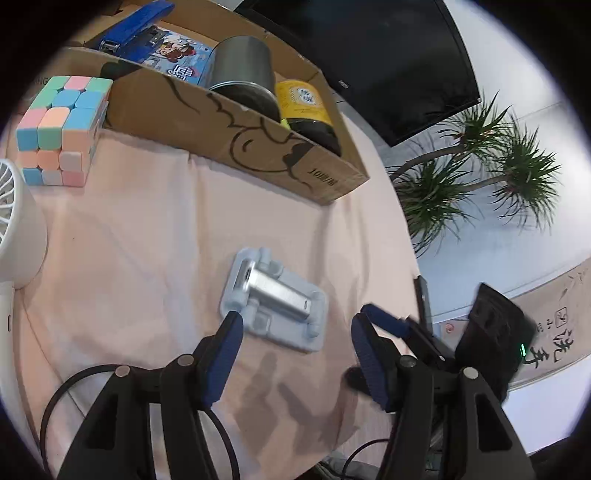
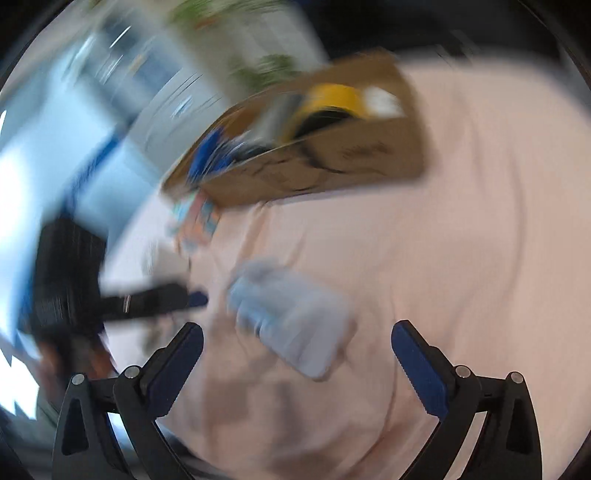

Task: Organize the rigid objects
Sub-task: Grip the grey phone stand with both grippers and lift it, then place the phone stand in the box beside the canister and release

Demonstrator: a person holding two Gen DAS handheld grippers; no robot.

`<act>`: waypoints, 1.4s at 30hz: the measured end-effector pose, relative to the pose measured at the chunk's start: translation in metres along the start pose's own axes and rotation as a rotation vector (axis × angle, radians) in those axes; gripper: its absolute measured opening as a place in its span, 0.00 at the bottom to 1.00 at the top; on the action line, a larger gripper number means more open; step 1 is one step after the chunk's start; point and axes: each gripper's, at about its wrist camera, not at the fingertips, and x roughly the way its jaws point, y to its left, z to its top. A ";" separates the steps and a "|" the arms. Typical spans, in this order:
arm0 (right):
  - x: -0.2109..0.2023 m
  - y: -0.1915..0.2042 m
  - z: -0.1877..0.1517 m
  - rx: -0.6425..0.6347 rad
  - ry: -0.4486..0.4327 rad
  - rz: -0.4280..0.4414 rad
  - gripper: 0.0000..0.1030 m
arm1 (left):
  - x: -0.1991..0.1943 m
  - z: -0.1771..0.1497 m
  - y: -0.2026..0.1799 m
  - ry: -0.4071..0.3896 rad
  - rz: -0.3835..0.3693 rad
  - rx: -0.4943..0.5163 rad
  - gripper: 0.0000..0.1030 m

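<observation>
On the pink cloth [image 1: 147,236], a pale blue folding phone stand [image 1: 275,302] lies flat, just beyond the left gripper [image 1: 295,328], whose jaws stand partly apart and empty. Right gripper [image 2: 297,338] hangs wide and empty above it. Farther back, a cardboard box [image 1: 207,122] holds a stapler [image 1: 136,26], tin [image 1: 243,70] and yellow-lidded jar [image 1: 306,107]; a pastel cube [image 1: 61,129] sits far left.

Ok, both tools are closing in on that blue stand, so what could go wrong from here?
1. The left tool and right tool both hang open over the blue stand; they could collide.
2. The silver bar lies loose on the stand and might slide off if it tips.
3. The cardboard box looks crowded, leaving little room.
</observation>
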 end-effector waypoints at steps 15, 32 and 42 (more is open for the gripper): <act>0.093 0.028 0.020 -0.337 0.150 -0.023 0.63 | 0.007 -0.014 0.022 0.037 0.036 -0.077 0.57; 0.060 0.085 0.157 0.158 -0.142 0.218 0.61 | -0.086 0.141 -0.005 -0.152 0.098 0.165 0.25; 0.153 0.080 0.239 0.247 -0.015 0.038 0.43 | -0.018 0.232 0.081 0.068 -0.003 0.016 0.24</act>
